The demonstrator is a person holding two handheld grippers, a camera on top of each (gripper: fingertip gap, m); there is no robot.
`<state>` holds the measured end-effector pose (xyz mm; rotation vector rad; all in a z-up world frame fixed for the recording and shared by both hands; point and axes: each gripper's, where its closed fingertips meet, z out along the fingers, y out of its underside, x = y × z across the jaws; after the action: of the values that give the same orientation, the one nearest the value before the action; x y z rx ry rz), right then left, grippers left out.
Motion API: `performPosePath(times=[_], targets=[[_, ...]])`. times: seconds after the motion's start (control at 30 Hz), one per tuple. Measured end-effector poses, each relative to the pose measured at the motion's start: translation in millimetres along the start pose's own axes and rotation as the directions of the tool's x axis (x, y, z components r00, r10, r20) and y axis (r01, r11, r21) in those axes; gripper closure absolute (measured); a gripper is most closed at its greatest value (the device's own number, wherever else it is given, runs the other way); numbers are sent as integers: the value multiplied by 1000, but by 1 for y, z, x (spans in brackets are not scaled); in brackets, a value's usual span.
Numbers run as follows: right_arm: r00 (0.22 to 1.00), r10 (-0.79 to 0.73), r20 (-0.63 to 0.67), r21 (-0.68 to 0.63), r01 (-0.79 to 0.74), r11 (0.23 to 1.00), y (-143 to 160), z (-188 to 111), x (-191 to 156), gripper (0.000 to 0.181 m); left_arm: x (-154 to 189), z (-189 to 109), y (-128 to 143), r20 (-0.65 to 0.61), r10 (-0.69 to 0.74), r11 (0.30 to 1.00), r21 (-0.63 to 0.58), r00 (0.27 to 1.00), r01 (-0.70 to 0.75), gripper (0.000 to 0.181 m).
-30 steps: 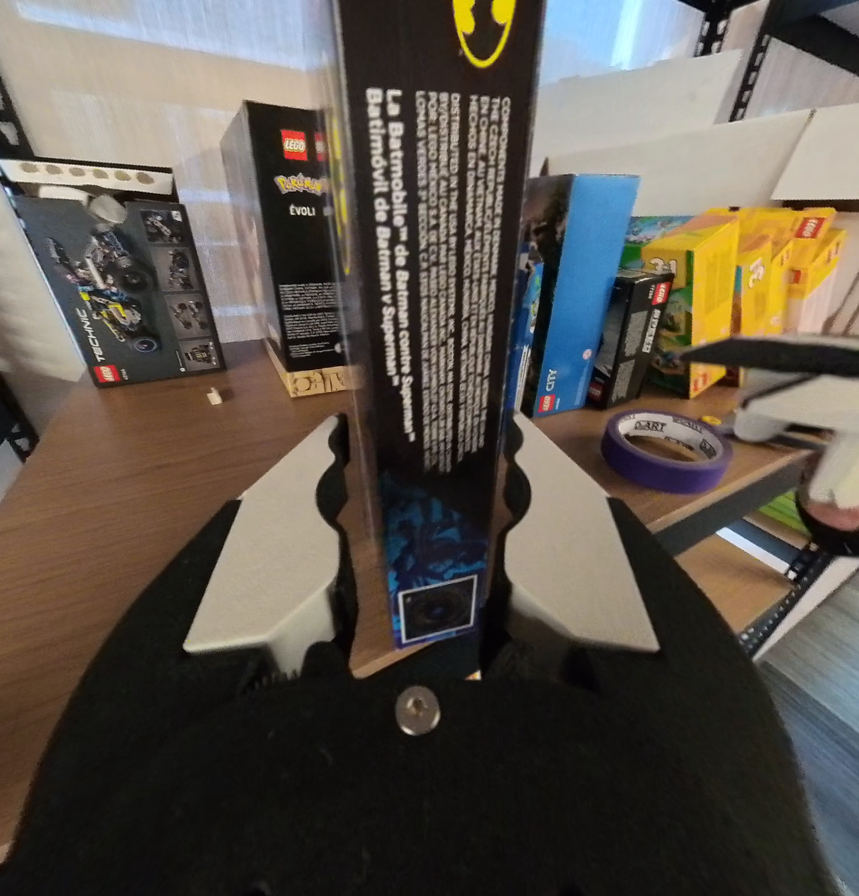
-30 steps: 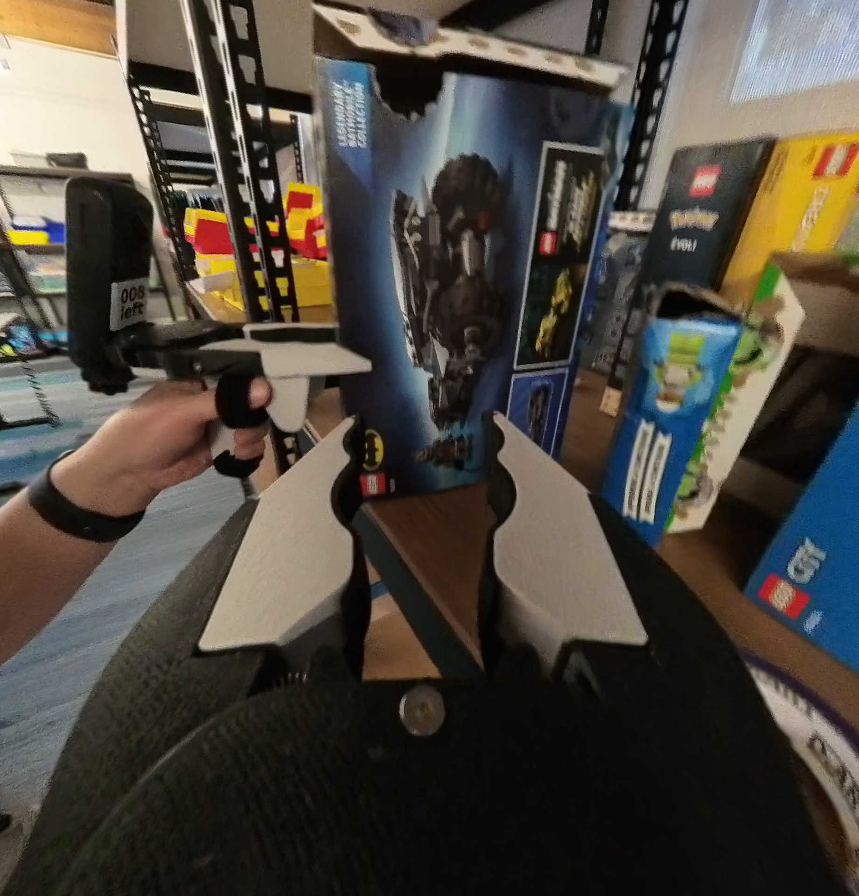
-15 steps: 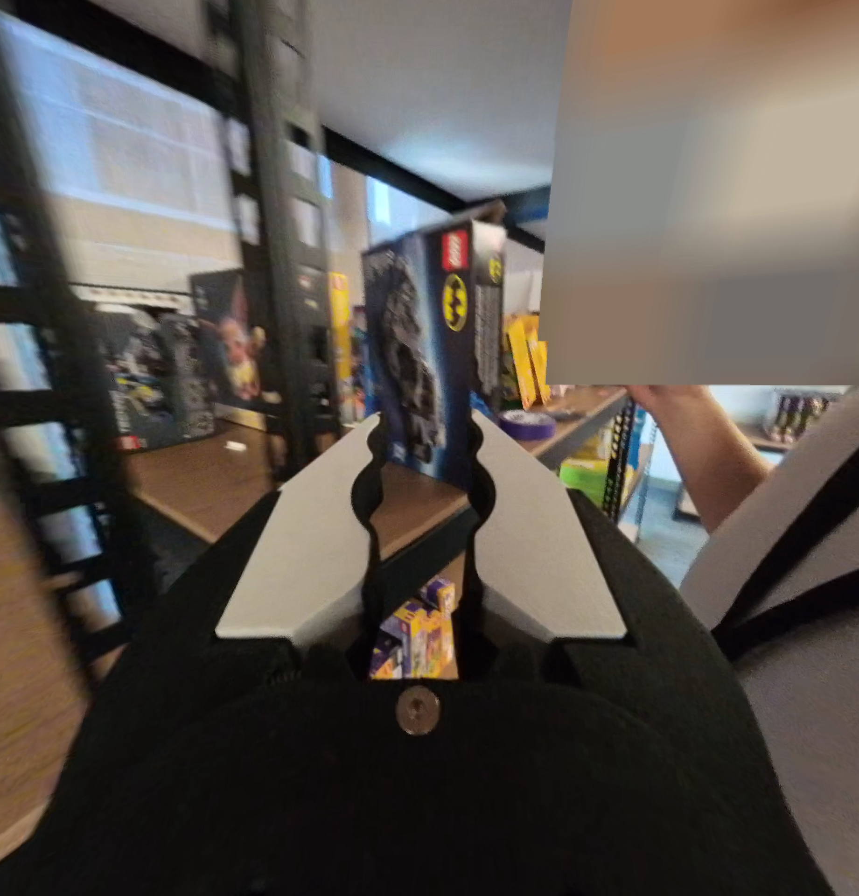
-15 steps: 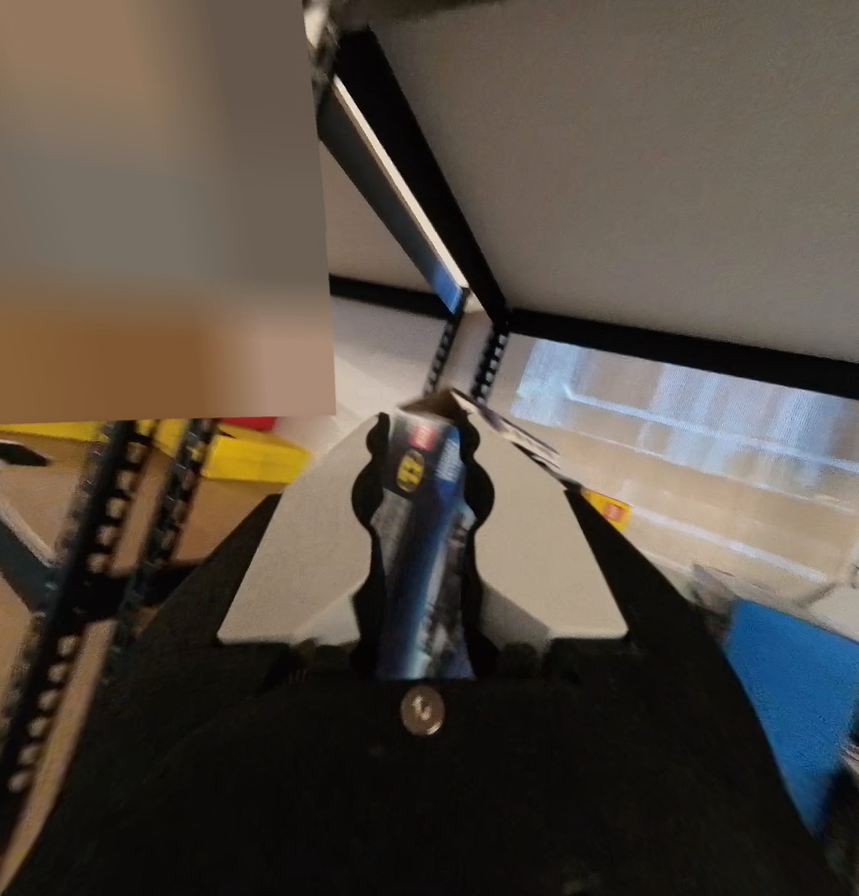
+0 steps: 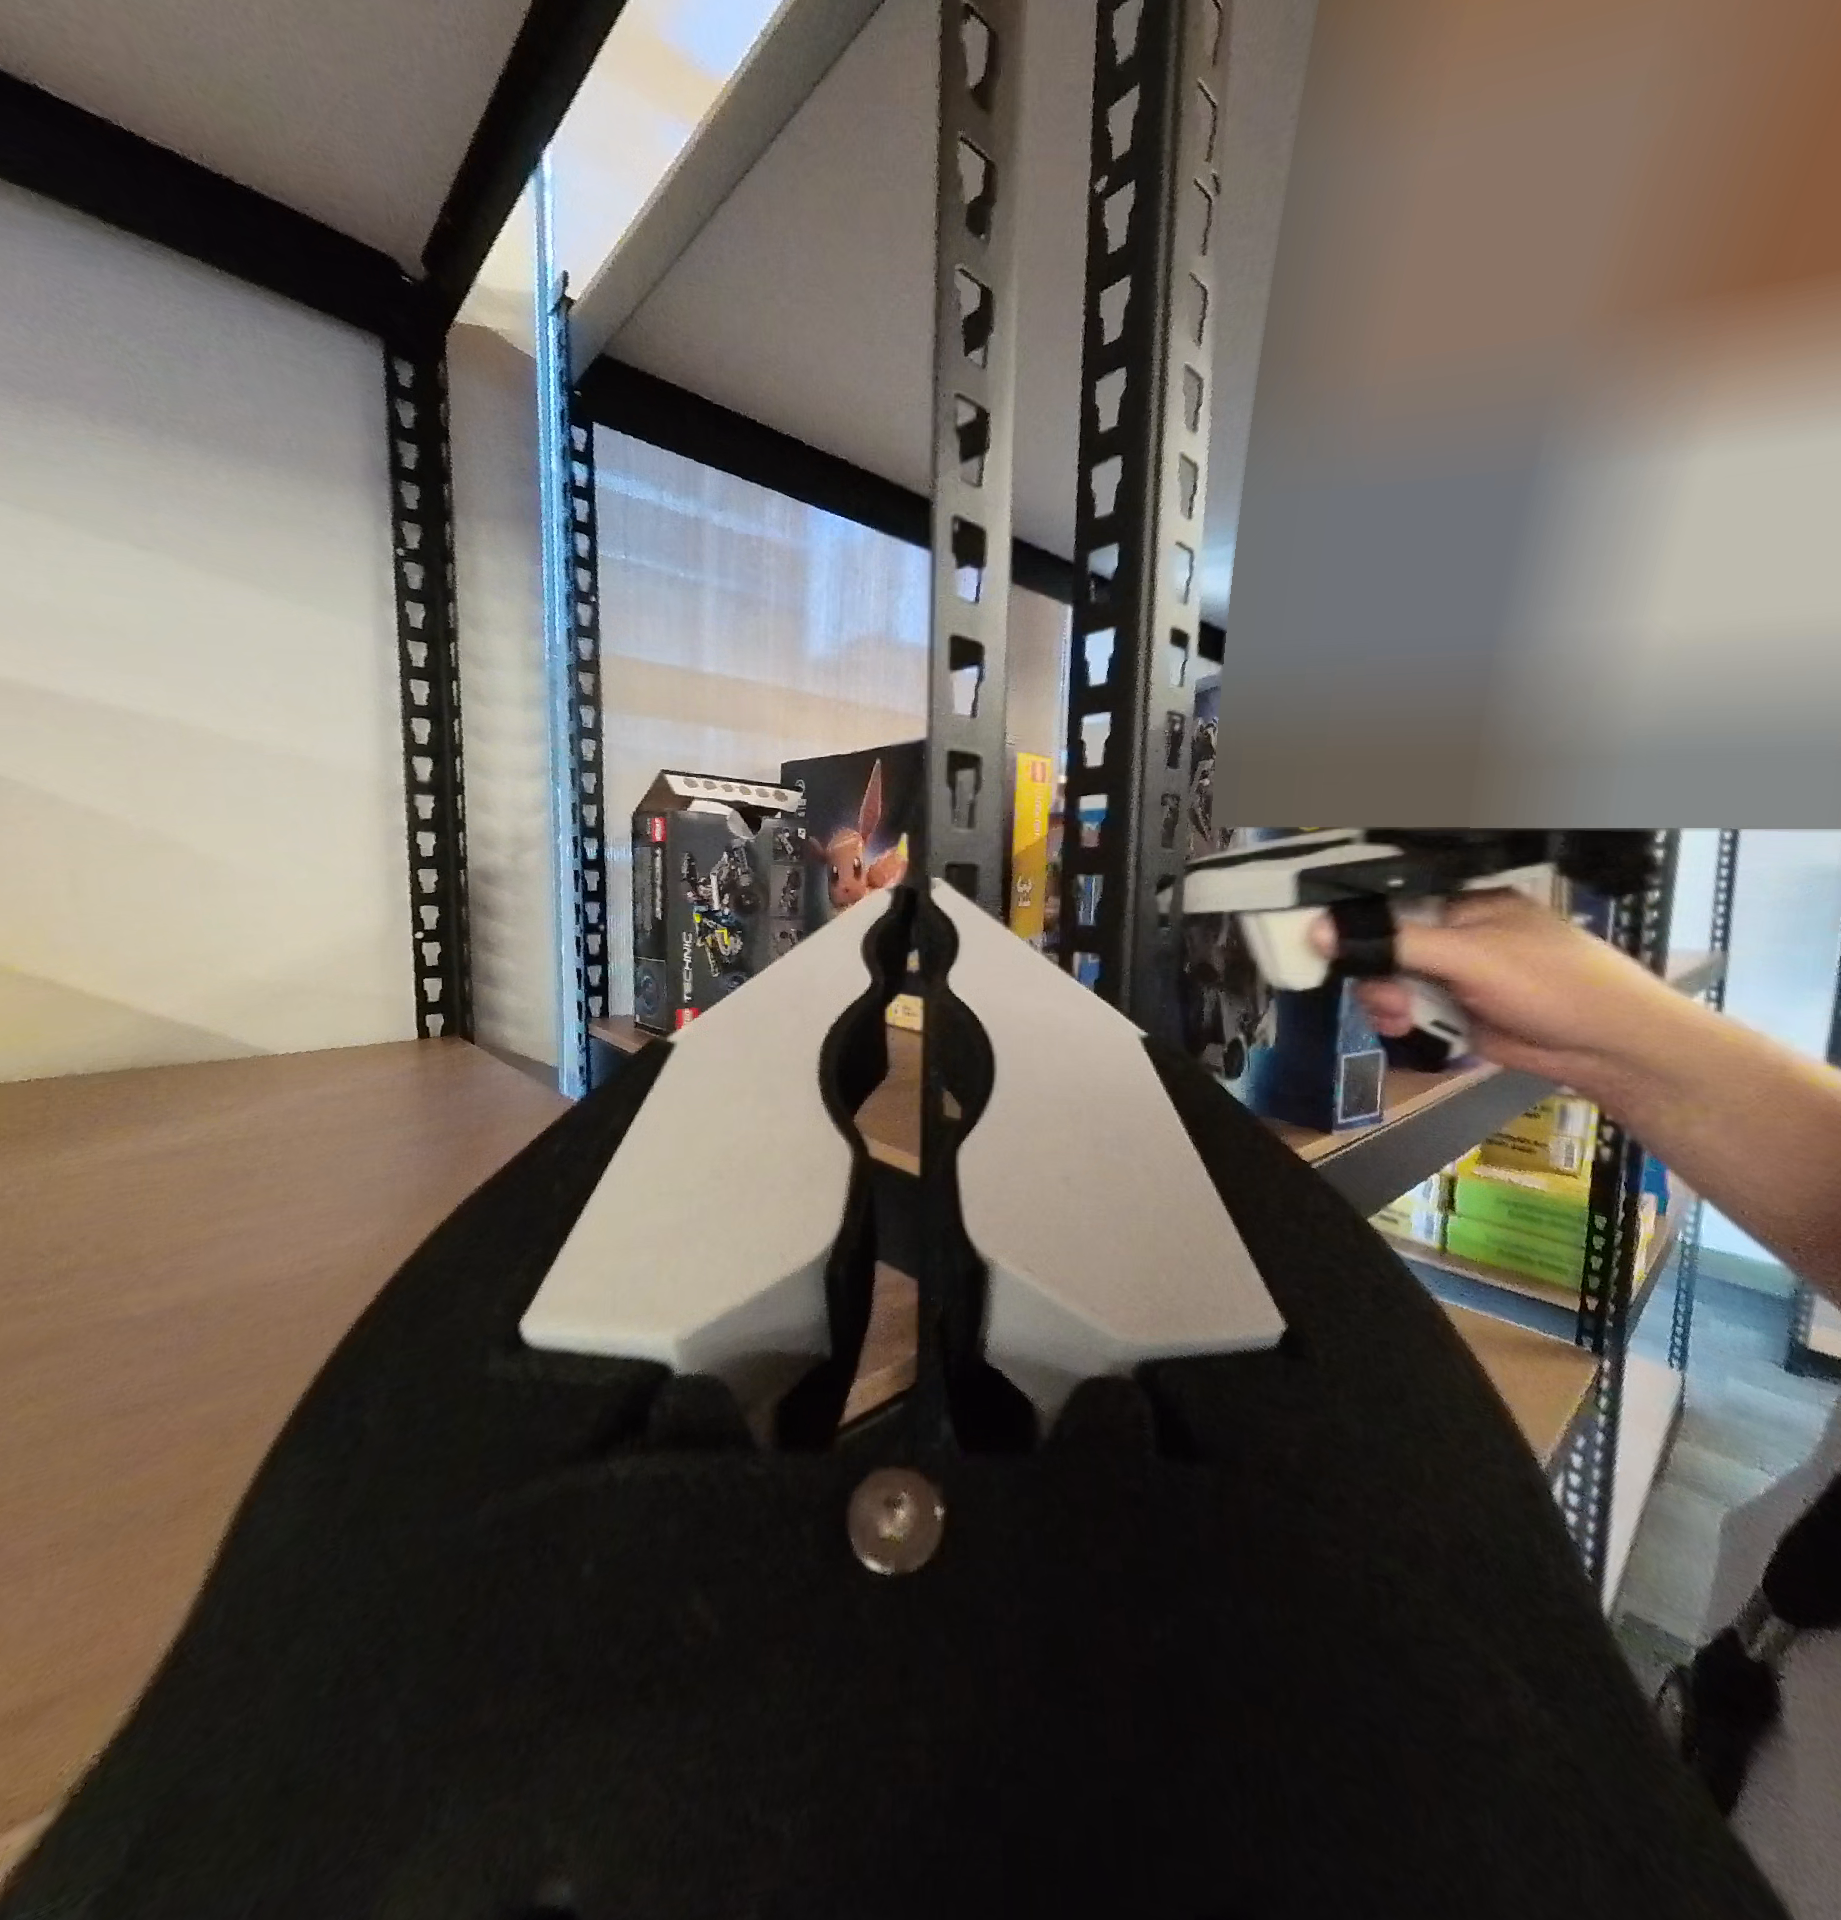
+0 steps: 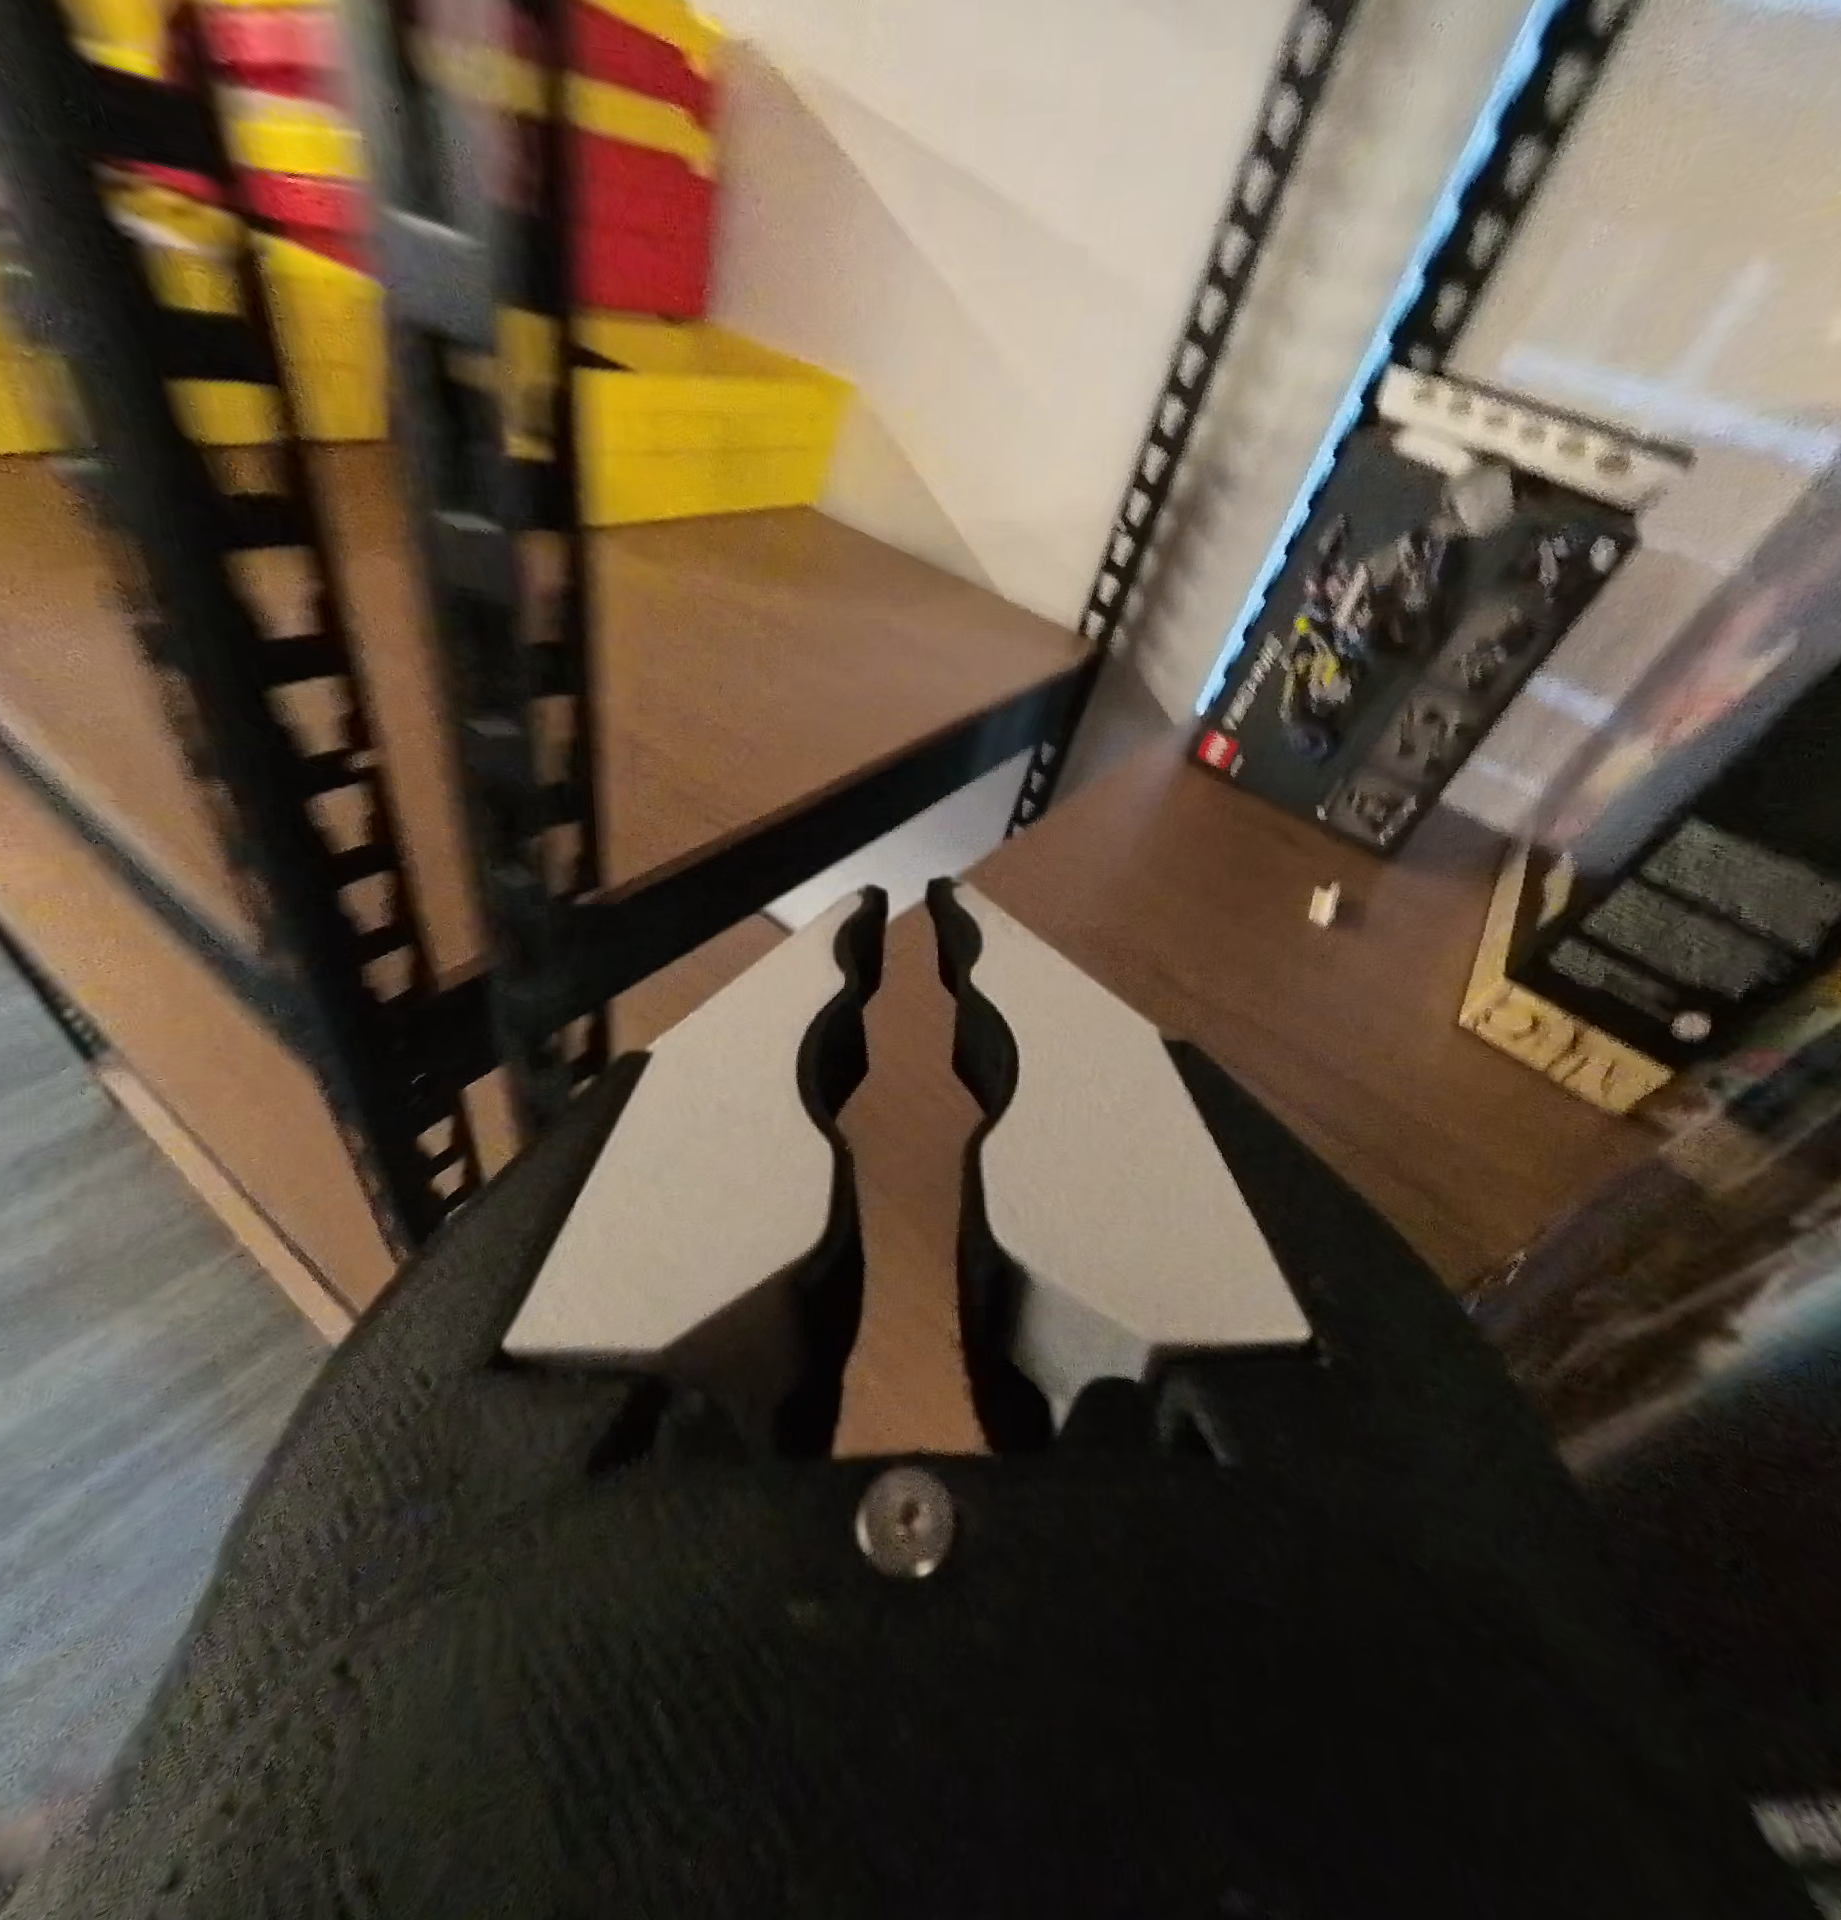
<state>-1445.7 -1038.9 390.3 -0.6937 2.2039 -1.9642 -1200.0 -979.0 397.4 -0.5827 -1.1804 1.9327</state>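
The left gripper (image 5: pixel 918 902) was pinched closed, empty, before a black upright (image 5: pixel 963 436) — the right gripper (image 6: pixel 905 902) barely parted above the wooden shelf (image 6: pixel 1207 997).

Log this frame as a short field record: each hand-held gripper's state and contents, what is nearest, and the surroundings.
left hand-held gripper: shut, tips meeting, empty
right hand-held gripper: slightly open, a narrow gap between the tips, empty
near left: black slotted upright, bare wooden shelf
near right: wooden shelf board, small pale piece lying on it
boxes: dark vehicle box standing upright at the shelf's back
image quality: right wrist view motion-blurred
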Motion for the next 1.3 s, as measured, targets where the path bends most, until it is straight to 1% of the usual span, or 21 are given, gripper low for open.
performPosePath(times=[0.1,0.13,0.17,0.23,0.27,0.3,0.33,0.37,0.43,0.5,0.57,0.63,0.8,0.87,0.9,1.0,1.07,1.17,1.23,1.3], targets=[[991,130,-4,-115,-130,985,18,46,20,169,-7,-13,2,16,-15,999,34,1000,15,181],[986,169,-6,-162,-168,972,26,64,26,164,-10,-17,4,21,-25,999,46,999,24,181],[981,194,-18,-210,-193,958,35,81,34,162,-13,-20,6,26,-38,998,56,999,36,181],[977,199,-75,-303,-212,929,53,110,57,156,-18,-26,10,33,-65,995,73,997,62,181],[978,160,-135,-327,-196,924,60,121,76,157,-20,-30,12,36,-77,994,83,996,73,181],[975,136,-178,-366,-194,910,70,129,90,156,-23,-34,13,40,-85,993,91,996,81,181],[971,143,-192,-403,-211,891,79,135,97,155,-25,-38,14,46,-91,992,96,995,86,181],[965,174,-198,-426,-245,871,87,138,97,154,-27,-42,14,55,-94,991,99,994,88,181],[960,226,-166,-430,-277,859,97,139,82,155,-32,-49,15,78,-96,991,96,992,89,181],[971,166,-175,-393,-223,892,98,130,74,156,-42,-59,17,99,-96,993,83,990,88,181],[979,63,-196,-357,-131,925,92,115,70,156,-50,-60,15,119,-85,995,66,989,78,181],[976,-4,-217,-318,-66,946,85,99,68,156,-58,-60,13,133,-73,996,50,988,67,181],[973,-107,-206,-248,54,967,77,70,50,156,-70,-50,2,150,-25,999,24,988,21,181],[958,-176,-226,-206,129,970,66,56,45,155,-73,-44,-4,151,1,1000,15,988,-3,181],[950,-211,-231,-165,176,971,56,47,41,155,-74,-41,-7,151,14,1000,11,988,-16,181],[902,-306,-305,-38,310,950,21,9,35,156,-80,-36,-17,167,53,998,11,985,-56,181],[880,-332,-339,27,362,932,3,-15,31,156,-84,-34,-20,174,59,998,16,983,-62,181],[856,-315,-410,78,377,923,-16,-54,36,156,-87,-32,-23,169,44,999,23,985,-49,181],[833,-276,-480,140,383,913,-35,-88,43,156,-87,-31,-24,170,48,998,22,984,-52,181],[789,-226,-571,204,403,892,-54,-129,55,155,-87,-30,-24,175,58,998,17,983,-62,181]])
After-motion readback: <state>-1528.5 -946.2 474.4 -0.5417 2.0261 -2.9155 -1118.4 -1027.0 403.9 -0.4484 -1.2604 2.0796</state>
